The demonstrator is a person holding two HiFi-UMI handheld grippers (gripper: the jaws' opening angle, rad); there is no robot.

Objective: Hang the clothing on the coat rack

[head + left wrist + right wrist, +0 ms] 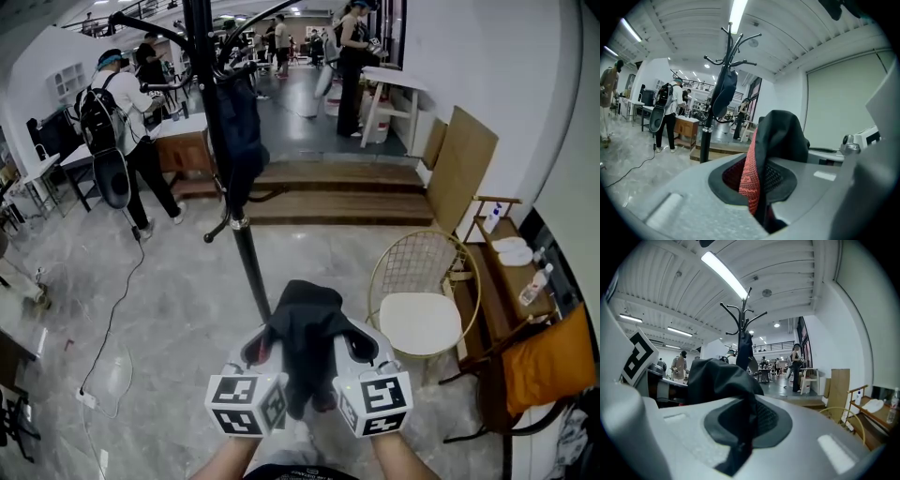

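– Black garment, one item: bunched up and hanging slack between two grippers, low in the head view, in front of the person and above the grey stone floor

– Entry for the holders?

– Left gripper: jaws drawn narrow, pinching a fold of the garment; its own view shows a strip of red knit lining caught in the pads with the black cloth rising above it. Right gripper: jaws likewise nipped on the cloth, a black fold running down through the pads in its own view. The two grippers sit side by side, near each other and roughly level.

– And the coat rack?

– Black pole, upright, just beyond the garment and slightly to the left of it. Curved hooks at the top. A dark item already hangs from the upper part, down along the pole. The garment touches neither pole nor hooks.

– Surroundings?

– Wire chair with a white seat to the right of the rack. A wooden step behind the rack. A cable trailing across the floor on the left. A person with a backpack standing at far left, others further back by tables
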